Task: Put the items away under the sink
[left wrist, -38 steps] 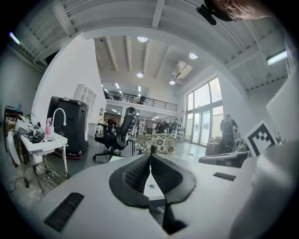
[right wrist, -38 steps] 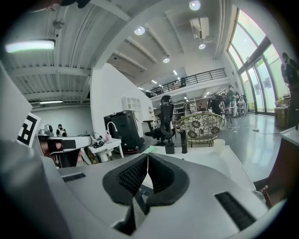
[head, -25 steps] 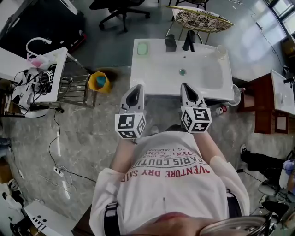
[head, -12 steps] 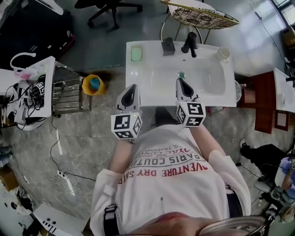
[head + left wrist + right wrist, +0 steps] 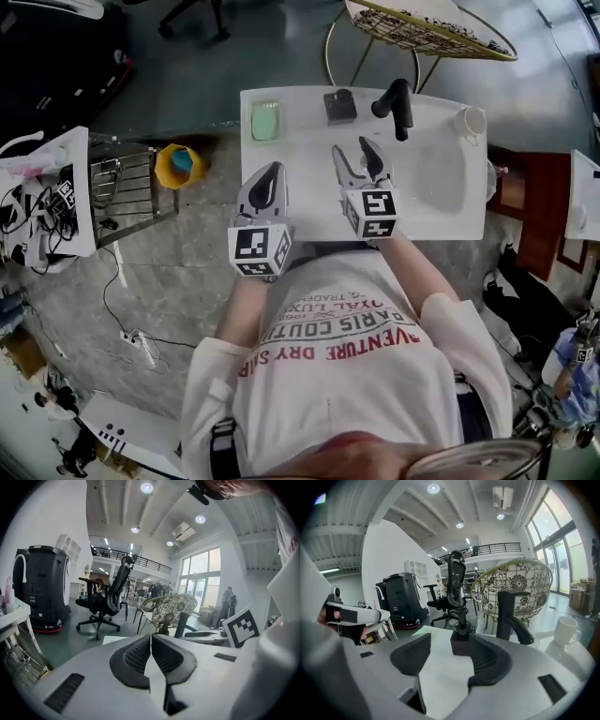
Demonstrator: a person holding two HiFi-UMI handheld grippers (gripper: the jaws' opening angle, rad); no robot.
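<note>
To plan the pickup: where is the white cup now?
In the head view, the white cup stands on the sink top's far right corner, just right of the black faucet.

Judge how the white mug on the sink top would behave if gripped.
The mug looks like glazed ceramic: probably rigid, fairly heavy, and breakable if dropped. Its smooth wall may slip in a grip. Standing upright on the sink top, it seems unlikely to roll.

The head camera is looking steeply down on the white rectangular washbasin [image 5: 300, 155], which both gripper cameras are viewing closely, nearly level.
</note>
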